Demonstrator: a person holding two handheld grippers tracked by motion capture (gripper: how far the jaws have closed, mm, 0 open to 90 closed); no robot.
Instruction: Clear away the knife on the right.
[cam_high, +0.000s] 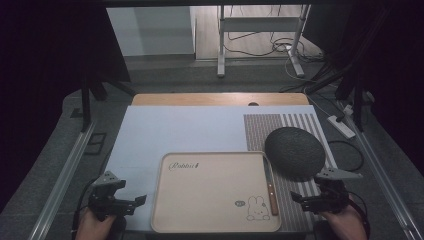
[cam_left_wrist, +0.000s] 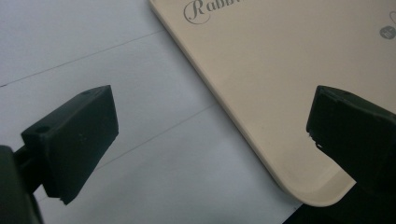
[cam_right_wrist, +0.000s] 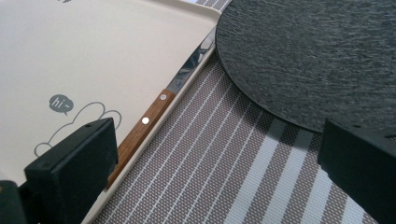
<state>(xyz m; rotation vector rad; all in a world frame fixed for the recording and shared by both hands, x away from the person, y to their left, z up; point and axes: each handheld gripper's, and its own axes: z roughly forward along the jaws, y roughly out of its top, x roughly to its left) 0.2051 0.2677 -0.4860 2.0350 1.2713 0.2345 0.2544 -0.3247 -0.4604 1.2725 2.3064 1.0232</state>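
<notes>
A tray (cam_high: 210, 195) lies at the near middle of the surface (cam_high: 165, 130), on a sheet. A knife (cam_high: 270, 186) rests inside the tray along its right edge, handle toward the near side. Right of the tray lies a striped mat (cam_high: 260, 131), and on the mat a round plate (cam_high: 294, 152) sits just beside the tray's far right corner. The left gripper (cam_high: 141, 200) is off the tray's left edge, the right gripper (cam_high: 296, 198) off its right edge, over the mat.

Cream tray (cam_high: 210, 200): smooth, satin plastic look. Knife (cam_right_wrist: 161, 105): brown wooden handle with metal rivets, glossy steel blade. Dark round plate (cam_right_wrist: 317, 56): matt, rough, slate-like. Striped mat (cam_right_wrist: 224, 177): woven cloth texture. Claws: matt black plastic.
</notes>
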